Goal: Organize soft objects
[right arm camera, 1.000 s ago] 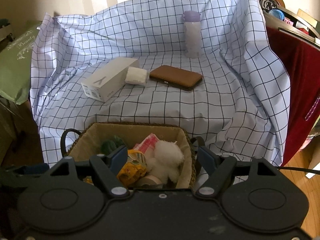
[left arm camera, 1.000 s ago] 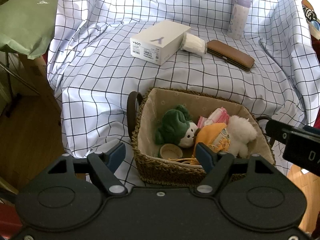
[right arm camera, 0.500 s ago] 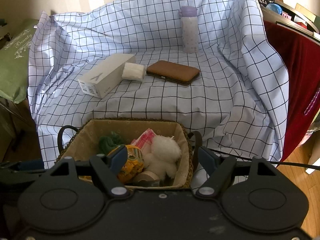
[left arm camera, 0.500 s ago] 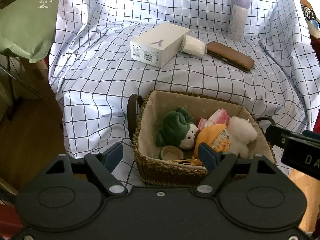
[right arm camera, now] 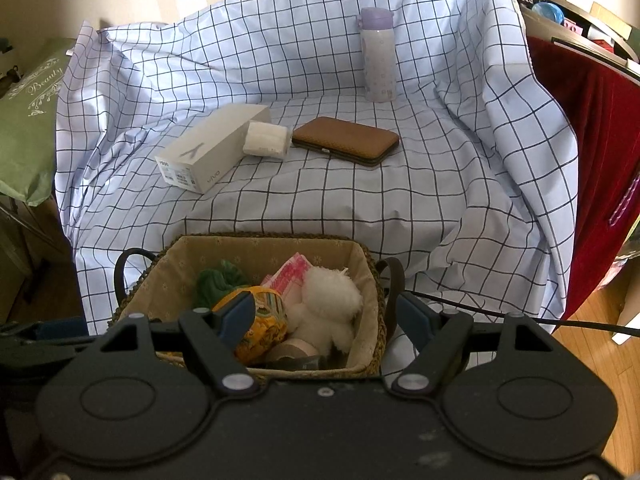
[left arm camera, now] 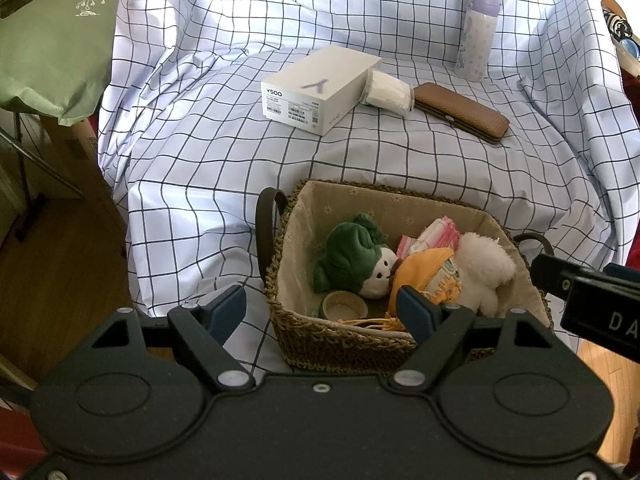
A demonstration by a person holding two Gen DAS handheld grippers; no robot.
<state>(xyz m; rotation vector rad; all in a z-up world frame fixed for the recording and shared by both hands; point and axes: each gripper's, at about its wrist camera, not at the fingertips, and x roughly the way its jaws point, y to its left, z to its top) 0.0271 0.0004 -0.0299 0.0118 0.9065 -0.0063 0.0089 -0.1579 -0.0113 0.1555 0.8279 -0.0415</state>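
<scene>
Directly ahead of both grippers, a woven seagrass basket [left arm camera: 304,332] with a beige floral liner rests at the near edge of the checked sheet [left arm camera: 200,168]. It contains a green-hooded plush doll [left arm camera: 352,256], a fluffy white plush [left arm camera: 480,268], an orange-yellow fabric item [left arm camera: 428,272], a pink patterned packet [left arm camera: 436,234] and a tape roll [left arm camera: 342,304]. Beyond the basket lie a white phone box [left arm camera: 316,88], a folded white cloth [left arm camera: 386,90], a brown case [left arm camera: 460,112] and a lilac bottle [left arm camera: 478,36]. The left gripper [left arm camera: 320,312] and right gripper [right arm camera: 324,318] stand parted and empty; the left jaws are wider than a second ago, the right unchanged.
</scene>
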